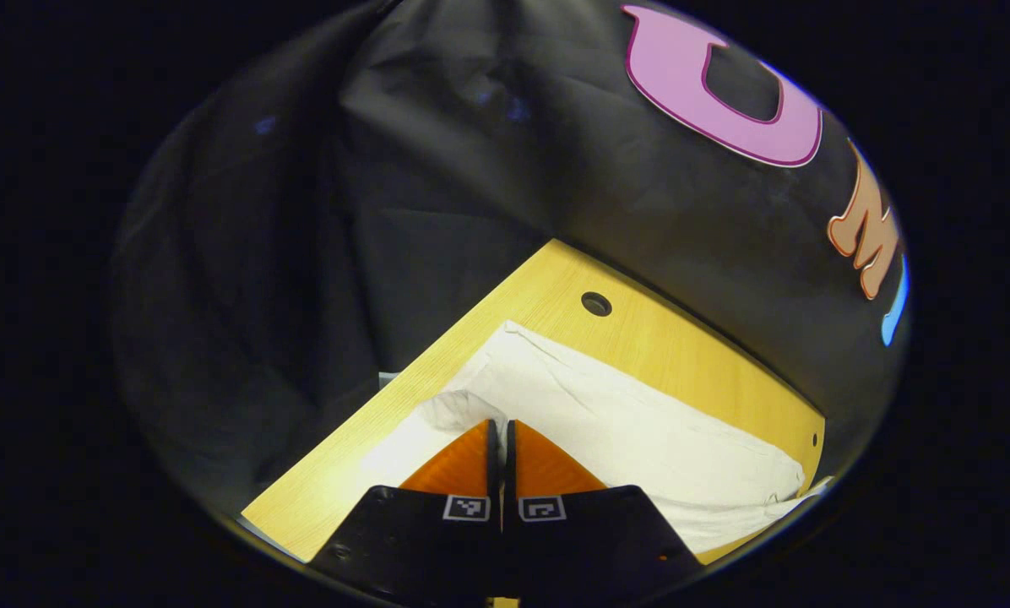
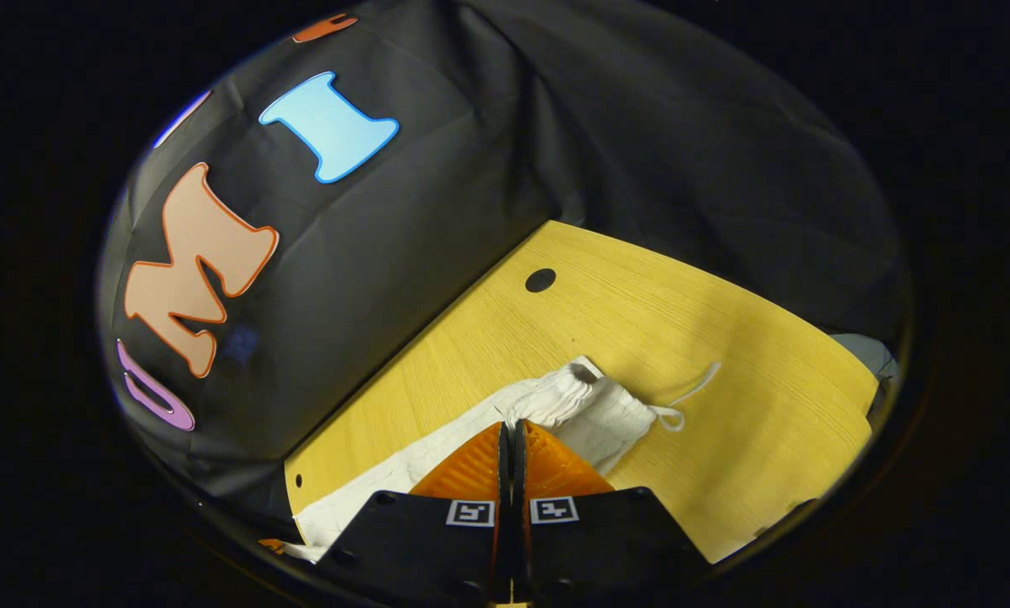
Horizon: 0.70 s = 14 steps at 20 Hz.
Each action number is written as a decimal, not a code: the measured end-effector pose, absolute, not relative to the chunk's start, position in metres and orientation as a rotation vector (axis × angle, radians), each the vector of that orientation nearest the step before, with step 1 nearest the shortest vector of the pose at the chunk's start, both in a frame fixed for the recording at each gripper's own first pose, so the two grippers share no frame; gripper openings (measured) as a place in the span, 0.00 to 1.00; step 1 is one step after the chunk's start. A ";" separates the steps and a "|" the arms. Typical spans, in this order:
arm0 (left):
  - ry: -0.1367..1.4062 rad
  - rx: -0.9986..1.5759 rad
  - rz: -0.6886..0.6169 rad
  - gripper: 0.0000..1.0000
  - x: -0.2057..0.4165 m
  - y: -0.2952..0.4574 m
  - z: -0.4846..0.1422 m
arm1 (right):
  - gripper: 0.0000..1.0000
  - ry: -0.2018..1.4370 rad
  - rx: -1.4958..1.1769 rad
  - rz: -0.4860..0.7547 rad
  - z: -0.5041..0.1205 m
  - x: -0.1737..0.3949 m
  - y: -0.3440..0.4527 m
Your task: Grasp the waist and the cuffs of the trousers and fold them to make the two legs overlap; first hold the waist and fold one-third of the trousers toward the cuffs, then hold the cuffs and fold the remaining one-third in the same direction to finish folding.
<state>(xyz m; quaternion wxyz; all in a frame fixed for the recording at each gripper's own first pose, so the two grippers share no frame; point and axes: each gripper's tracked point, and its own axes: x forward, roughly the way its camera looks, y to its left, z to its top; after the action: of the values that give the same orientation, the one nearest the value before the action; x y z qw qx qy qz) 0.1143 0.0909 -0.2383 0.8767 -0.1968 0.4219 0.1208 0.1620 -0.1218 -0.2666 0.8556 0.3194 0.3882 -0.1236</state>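
Observation:
White trousers [image 1: 640, 422] lie on a yellow wooden table [image 1: 682, 346]. In the left gripper view my left gripper [image 1: 501, 422] is shut, and a raised fold of the trouser leg's end is pinched at its tips. From there the leg runs off to the right. The right gripper view holds the gathered elastic waist [image 2: 589, 405], with a white drawstring [image 2: 695, 384] trailing onto the table [image 2: 724, 321]. My right gripper [image 2: 512, 425] is shut on the bunched edge of that waist.
A round cable hole [image 1: 596, 304] [image 2: 540, 279] sits in the tabletop near each far edge. The booth's black cloth wall stands close behind the table. Something grey [image 2: 872, 355] lies past the table's right edge.

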 end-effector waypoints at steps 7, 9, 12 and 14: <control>0.907 -0.465 0.258 0.00 0.195 0.072 -0.276 | 0.01 0.878 0.737 -0.338 -0.322 0.216 -0.123; 0.933 -0.474 0.272 0.00 0.195 0.069 -0.290 | 0.02 0.909 0.754 -0.352 -0.342 0.225 -0.119; 0.943 -0.511 0.304 0.00 0.193 0.067 -0.297 | 0.10 0.936 0.768 -0.358 -0.357 0.229 -0.111; 0.863 -0.562 0.282 0.25 0.202 0.057 -0.279 | 0.14 0.910 0.743 -0.319 -0.353 0.233 -0.104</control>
<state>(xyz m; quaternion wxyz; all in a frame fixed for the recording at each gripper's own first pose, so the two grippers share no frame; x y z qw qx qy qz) 0.2016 0.0565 -0.2789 0.8608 -0.2676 0.4115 0.1343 0.2333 -0.1040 -0.3532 0.8205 0.3489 0.4273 -0.1499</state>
